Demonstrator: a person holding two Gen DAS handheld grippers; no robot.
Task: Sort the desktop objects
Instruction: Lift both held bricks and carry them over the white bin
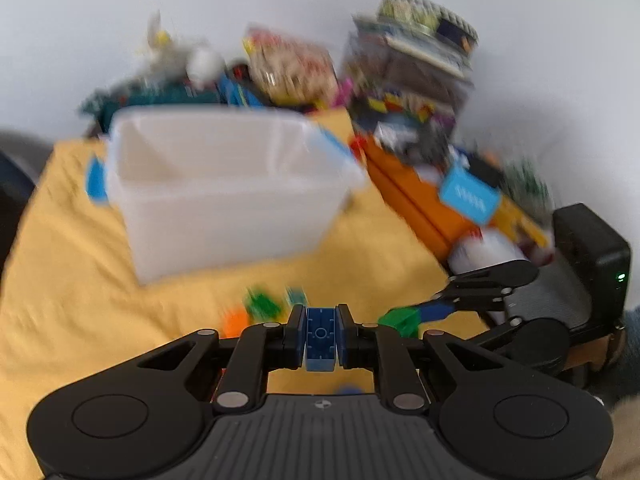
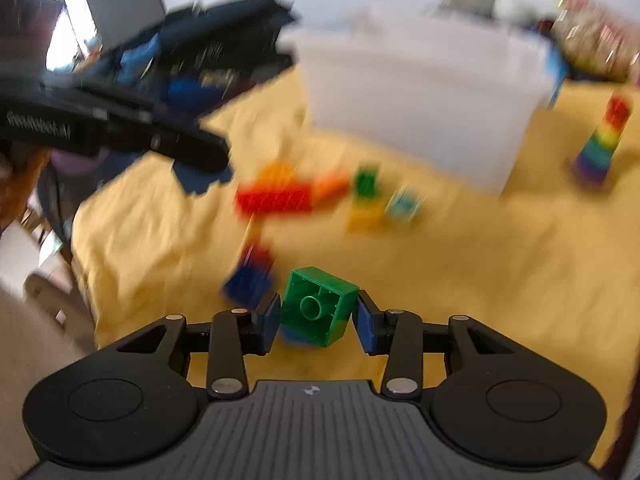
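My left gripper (image 1: 320, 316) is shut on a blue brick (image 1: 320, 338), held above the yellow cloth (image 1: 80, 280) in front of a translucent white bin (image 1: 224, 184). My right gripper (image 2: 316, 312) is shut on a green brick (image 2: 320, 310), hollow underside facing the camera. It shows in the left wrist view (image 1: 404, 318) at the right with the green brick (image 1: 400, 320). The left gripper appears in the right wrist view (image 2: 192, 80) at upper left. Loose bricks lie on the cloth: red (image 2: 274, 200), orange (image 2: 330, 188), green on yellow (image 2: 366, 196), light blue (image 2: 404, 206), dark blue (image 2: 250, 284).
A rainbow stacking tower (image 2: 600, 140) stands right of the bin (image 2: 420, 92). Orange boxes (image 1: 416, 204), toy packages (image 1: 408, 68) and clutter line the back and right against the wall. A black device (image 1: 592, 248) sits at the right. Both views are motion-blurred.
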